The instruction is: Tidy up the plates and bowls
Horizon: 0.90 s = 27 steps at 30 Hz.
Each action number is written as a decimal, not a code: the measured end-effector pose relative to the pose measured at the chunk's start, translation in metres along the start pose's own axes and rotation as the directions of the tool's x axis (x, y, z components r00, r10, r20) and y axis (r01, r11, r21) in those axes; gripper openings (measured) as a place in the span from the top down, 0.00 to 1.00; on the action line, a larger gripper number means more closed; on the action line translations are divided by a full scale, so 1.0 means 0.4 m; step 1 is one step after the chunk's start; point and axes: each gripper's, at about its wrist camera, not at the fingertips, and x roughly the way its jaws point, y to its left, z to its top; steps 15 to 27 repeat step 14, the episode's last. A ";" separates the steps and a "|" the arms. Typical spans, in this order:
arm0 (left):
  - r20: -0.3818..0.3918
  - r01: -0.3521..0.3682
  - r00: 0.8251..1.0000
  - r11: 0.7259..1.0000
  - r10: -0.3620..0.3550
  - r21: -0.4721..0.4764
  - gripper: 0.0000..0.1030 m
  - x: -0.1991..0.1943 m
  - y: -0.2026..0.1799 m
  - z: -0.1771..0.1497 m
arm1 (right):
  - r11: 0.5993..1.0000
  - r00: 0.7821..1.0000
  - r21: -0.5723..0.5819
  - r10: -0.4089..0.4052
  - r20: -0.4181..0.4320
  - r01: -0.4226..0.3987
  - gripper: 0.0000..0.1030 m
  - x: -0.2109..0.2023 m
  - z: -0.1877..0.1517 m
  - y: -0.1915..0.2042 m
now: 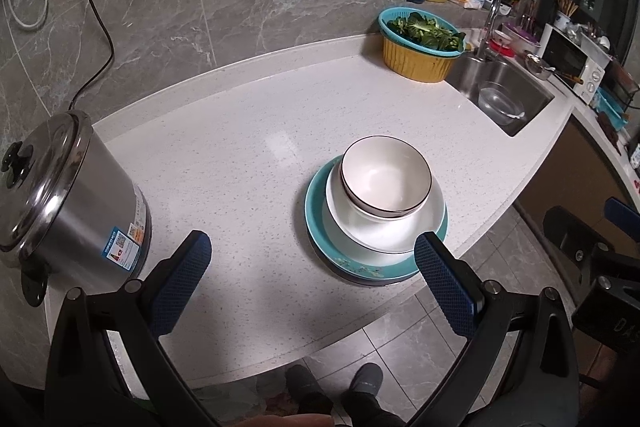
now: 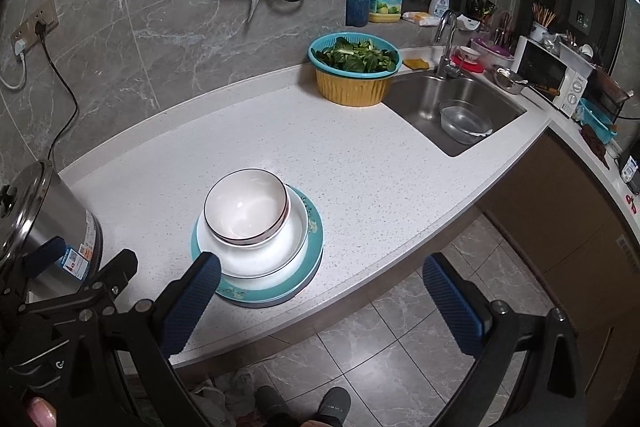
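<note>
A stack stands near the front edge of the white counter: a teal plate (image 1: 320, 227) at the bottom, a white deep plate (image 1: 400, 231) on it, and a white bowl with a dark rim (image 1: 386, 177) on top. The right wrist view shows the same teal plate (image 2: 312, 239), white plate (image 2: 272, 255) and bowl (image 2: 246, 205). My left gripper (image 1: 312, 255) is open, held just in front of the stack, its right finger over the plates' near rim. My right gripper (image 2: 322, 277) is open too, its left finger over the stack's near-left rim. Both hold nothing.
A steel pot with a lid (image 1: 68, 195) stands at the left, its cable running to a wall socket. A yellow basket of greens (image 1: 420, 43) sits beside the sink (image 2: 460, 107), which holds a glass bowl. Scissors hang on the wall. The person's feet (image 2: 304, 407) are on the floor tiles.
</note>
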 end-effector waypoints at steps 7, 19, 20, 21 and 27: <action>0.034 0.006 0.999 0.999 -0.005 -0.034 0.00 -0.002 0.009 0.003 | 1.000 1.000 -0.005 -0.009 0.014 0.009 0.00 -0.005 0.007 0.010; 0.039 0.016 0.999 0.999 -0.015 -0.045 0.00 -0.001 0.008 0.007 | 1.000 1.000 0.000 -0.005 0.020 0.005 0.00 -0.005 0.012 0.013; 0.039 0.016 0.999 0.999 -0.015 -0.045 0.00 -0.001 0.008 0.007 | 1.000 1.000 0.000 -0.005 0.020 0.005 0.00 -0.005 0.012 0.013; 0.039 0.016 0.999 0.999 -0.015 -0.045 0.00 -0.001 0.008 0.007 | 1.000 1.000 0.000 -0.005 0.020 0.005 0.00 -0.005 0.012 0.013; 0.039 0.016 0.999 0.999 -0.015 -0.045 0.00 -0.001 0.008 0.007 | 1.000 1.000 0.000 -0.005 0.020 0.005 0.00 -0.005 0.012 0.013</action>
